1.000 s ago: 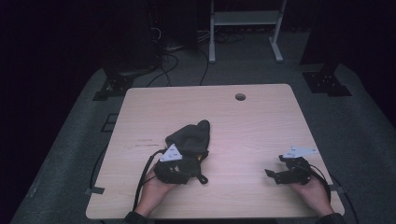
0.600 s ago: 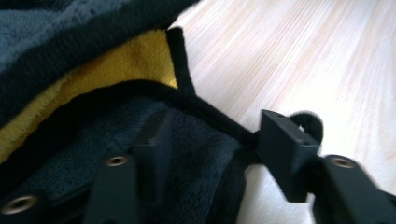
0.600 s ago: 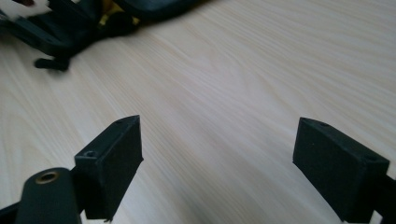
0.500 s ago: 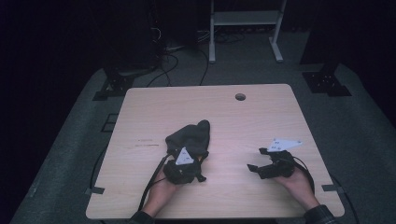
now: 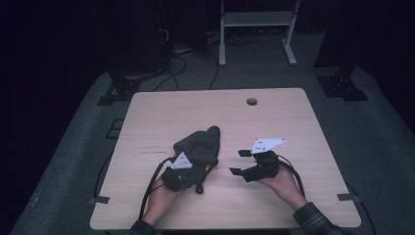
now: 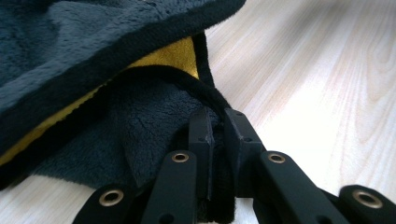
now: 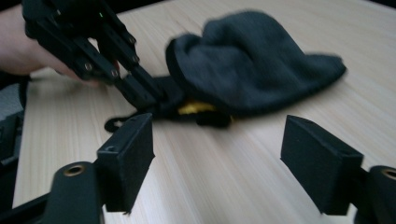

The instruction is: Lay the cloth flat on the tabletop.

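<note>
Your left gripper (image 6: 215, 135) has just been closing, and its jaws are now pinched on the black trim of the fleece pouch (image 5: 198, 147), a fold of cloth between the pads. The pouch lies on the table (image 5: 293, 112) toward the near edge, left of the middle, its dark pile outside and a yellow lining (image 6: 168, 58) showing at the mouth. Your right gripper (image 7: 217, 163) stands just right of the pouch, apart from it; its jaws have just been narrowing yet are wide apart, with nothing between them. Judgement: the pouch is light, soft and limp, so it will sag and fold from any single hold and slide easily on the smooth wood. The stitched trim looks the firmest place to grip. Take the opposite side of the mouth with your right gripper if you mean to open it.
</note>
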### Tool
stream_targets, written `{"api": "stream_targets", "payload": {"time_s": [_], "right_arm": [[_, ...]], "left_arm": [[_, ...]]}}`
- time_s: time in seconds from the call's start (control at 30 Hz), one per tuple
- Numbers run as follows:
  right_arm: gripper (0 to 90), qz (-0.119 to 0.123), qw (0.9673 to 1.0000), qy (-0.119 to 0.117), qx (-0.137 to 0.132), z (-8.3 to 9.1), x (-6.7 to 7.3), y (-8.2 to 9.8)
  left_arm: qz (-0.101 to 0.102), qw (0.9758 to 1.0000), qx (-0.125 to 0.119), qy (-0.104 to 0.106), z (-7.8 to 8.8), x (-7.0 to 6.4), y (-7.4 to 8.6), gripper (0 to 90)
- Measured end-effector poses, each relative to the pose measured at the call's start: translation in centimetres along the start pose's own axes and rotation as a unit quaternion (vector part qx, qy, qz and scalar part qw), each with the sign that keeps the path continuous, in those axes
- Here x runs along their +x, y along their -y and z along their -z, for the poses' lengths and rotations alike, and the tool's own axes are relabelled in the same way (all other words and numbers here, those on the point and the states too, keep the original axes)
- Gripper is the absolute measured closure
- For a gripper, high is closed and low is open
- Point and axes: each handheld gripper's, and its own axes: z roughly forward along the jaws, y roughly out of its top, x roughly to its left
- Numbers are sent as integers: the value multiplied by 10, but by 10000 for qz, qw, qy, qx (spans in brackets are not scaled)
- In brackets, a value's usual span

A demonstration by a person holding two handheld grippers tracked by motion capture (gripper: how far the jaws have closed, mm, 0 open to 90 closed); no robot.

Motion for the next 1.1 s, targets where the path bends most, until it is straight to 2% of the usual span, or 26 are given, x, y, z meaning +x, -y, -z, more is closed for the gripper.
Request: {"api": "stream_targets", "payload": {"time_s": [0.03, 0.1, 0.17, 0.23, 0.3, 0.33, 0.4, 0.43, 0.47, 0.5, 0.53, 0.57, 0.6, 0.67, 0.77, 0.83, 0.97, 1.03, 1.07, 1.1], "right_arm": [[290, 46, 9999, -143, -40, -8, 2, -7], [291, 73, 9998, -171, -26, -13, 4, -10], [296, 195, 9995, -232, 91, -32, 7, -18], [296, 210, 9994, -251, 116, -37, 8, -19], [296, 272, 9990, -311, 182, -52, 10, -22], [296, 341, 9984, -345, 301, -65, 13, -24], [297, 381, 9982, -341, 329, -69, 14, -24], [323, 475, 9975, -275, 439, -80, 17, -24], [323, 475, 9975, -275, 439, -80, 17, -24], [439, 518, 9971, -172, 534, -87, 19, -23], [439, 518, 9971, -172, 534, -87, 19, -23], [497, 539, 9970, -151, 528, -88, 19, -23], [623, 515, 9972, -137, 528, -88, 17, -23], [709, 491, 9972, -124, 553, -85, 15, -23], [747, 417, 9977, -118, 516, -79, 11, -23], [782, 318, 9982, -79, 496, -67, 5, -23], [793, 236, 9988, -16, 422, -53, -2, -23], [801, 129, 9993, 48, 340, -38, -8, -22], [801, 129, 9993, 48, 340, -38, -8, -22], [802, 84, 9995, 84, 302, -28, -12, -21]], "left_arm": [[51, 10000, -30, 29, 3, 1, 2, 809], [87, 9999, -51, 32, 5, 2, 3, 809], [136, 9998, -88, 63, 9, 4, 5, 809], [142, 9998, -87, 67, 10, 5, 6, 809], [172, 9998, -109, 81, 11, 6, 7, 809], [176, 9997, -107, 89, 12, 6, 7, 809], [179, 9997, -113, 95, 12, 5, 7, 809], [184, 9997, -130, 105, 12, 5, 7, 810], [184, 9997, -130, 105, 12, 5, 7, 810], [177, 9997, -124, 113, 13, 6, 7, 810], [168, 9997, -115, 117, 13, 6, 7, 810], [153, 9998, -112, 105, 14, 6, 7, 811], [160, 9998, -119, 99, 15, 7, 7, 811], [161, 9998, -130, 83, 18, 8, 8, 812], [184, 9997, -170, 50, 21, 11, 8, 812], [240, 9994, -241, -11, 26, 15, 8, 813], [319, 9989, -327, -120, 33, 20, 9, 813], [416, 9980, -425, -224, 41, 27, 11, 813], [416, 9980, -425, -224, 41, 27, 11, 813], [485, 9972, -492, -302, 46, 32, 13, 814]]}}
